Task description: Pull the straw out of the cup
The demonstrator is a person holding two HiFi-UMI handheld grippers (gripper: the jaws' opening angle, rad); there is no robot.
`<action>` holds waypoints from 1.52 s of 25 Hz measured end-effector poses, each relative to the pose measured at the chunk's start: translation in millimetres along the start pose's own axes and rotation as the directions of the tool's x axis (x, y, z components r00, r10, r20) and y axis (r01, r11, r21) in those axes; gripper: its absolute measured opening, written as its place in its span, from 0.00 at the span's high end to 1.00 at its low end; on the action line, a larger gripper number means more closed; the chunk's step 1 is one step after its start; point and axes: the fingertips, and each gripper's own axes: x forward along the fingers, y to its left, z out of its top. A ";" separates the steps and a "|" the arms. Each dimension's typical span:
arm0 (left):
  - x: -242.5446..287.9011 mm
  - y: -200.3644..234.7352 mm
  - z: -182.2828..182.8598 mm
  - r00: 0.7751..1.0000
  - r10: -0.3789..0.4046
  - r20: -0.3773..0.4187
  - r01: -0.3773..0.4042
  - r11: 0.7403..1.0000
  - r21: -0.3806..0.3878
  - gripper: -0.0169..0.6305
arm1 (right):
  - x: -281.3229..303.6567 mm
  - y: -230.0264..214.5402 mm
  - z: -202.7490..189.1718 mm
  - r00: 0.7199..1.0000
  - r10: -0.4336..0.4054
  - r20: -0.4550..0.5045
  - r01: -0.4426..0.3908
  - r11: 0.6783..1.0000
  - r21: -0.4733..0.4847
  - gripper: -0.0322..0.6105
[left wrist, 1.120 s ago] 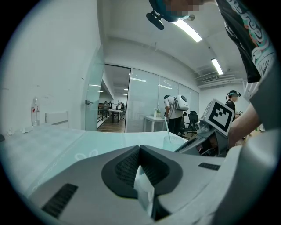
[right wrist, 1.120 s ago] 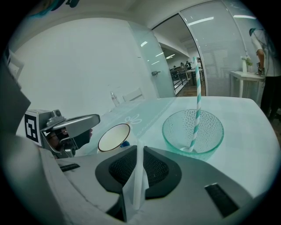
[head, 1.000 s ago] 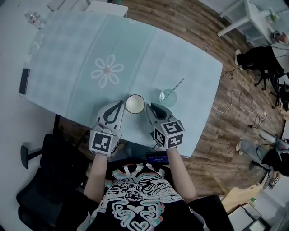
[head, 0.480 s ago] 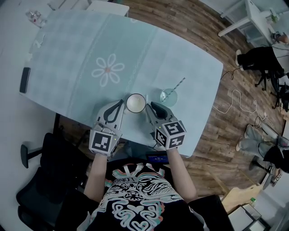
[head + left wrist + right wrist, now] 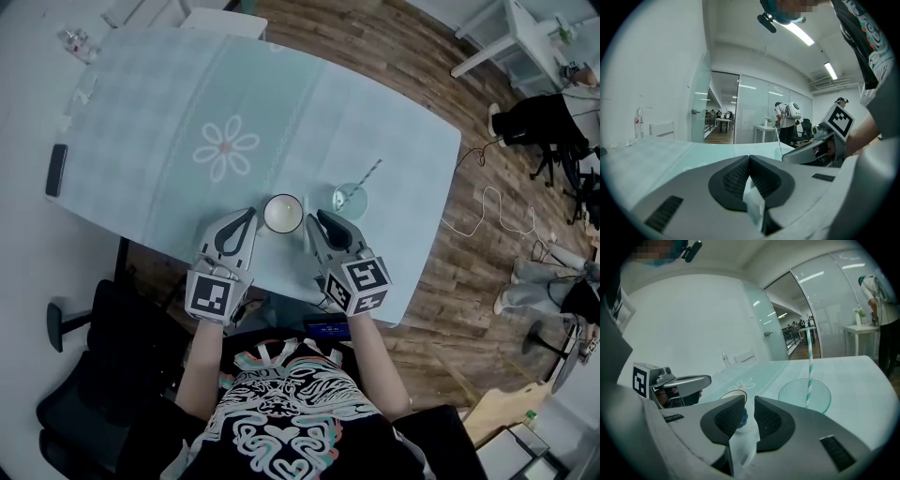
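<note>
While the straw is not yet touched, we find both tools parked at the bottom edge of the table, one on either side of a white cup. The task's piece sits just right of that. The striped straw stands in the glass cup, a little right of centre in the head view. It leans toward the upper right, and we take it that only the rim props it.

The right gripper is the nearer tool, just below and left of the glass and clear of it, so we judge it the one meant to pull. Its jaws have just been opening and now stand a narrow gap apart, gripping nothing. The left gripper has its jaws pressed together with nothing in them. Our guess is that it waits there to steady the glass later.

Now the views. From above we get the layout, but the jaw gaps are hard to read. The right gripper view supplies that: we see the slot between its pads, the white cup showing beyond it, and the straw rising right of centre. The left gripper view confirms closed tips and catches the other tool's marker cube at the right. There the straw is only a faint thin line.
</note>
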 end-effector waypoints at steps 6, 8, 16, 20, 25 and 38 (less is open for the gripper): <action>-0.9 -4.1 8.0 1.000 -0.012 0.010 0.011 1.000 0.022 0.98 | -12.6 -3.2 13.6 0.996 -0.057 0.063 0.062 0.995 -0.074 0.90; -2.2 -6.4 10.2 1.000 -0.014 0.013 0.014 1.000 0.028 0.97 | -17.3 -3.3 15.1 0.995 -0.062 0.073 0.067 0.995 -0.079 0.90; -8.9 -16.5 22.4 1.000 -0.007 0.022 0.005 0.995 0.101 0.98 | -44.5 -3.9 34.0 0.982 -0.094 0.163 0.107 0.992 -0.073 0.91; -12.5 -20.5 28.8 1.000 0.000 0.031 -0.004 0.994 0.110 0.98 | -57.4 5.6 47.3 0.976 -0.090 0.201 0.114 0.987 -0.113 0.91; -18.3 -33.8 36.8 0.998 -0.024 0.060 0.017 0.993 0.121 0.98 | -75.2 17.2 62.1 0.962 -0.094 0.258 0.133 0.982 -0.136 0.91; -39.9 -46.0 43.7 0.996 -0.032 0.079 0.021 0.991 0.134 0.98 | -99.9 36.3 64.8 0.944 -0.095 0.315 0.154 0.974 -0.167 0.91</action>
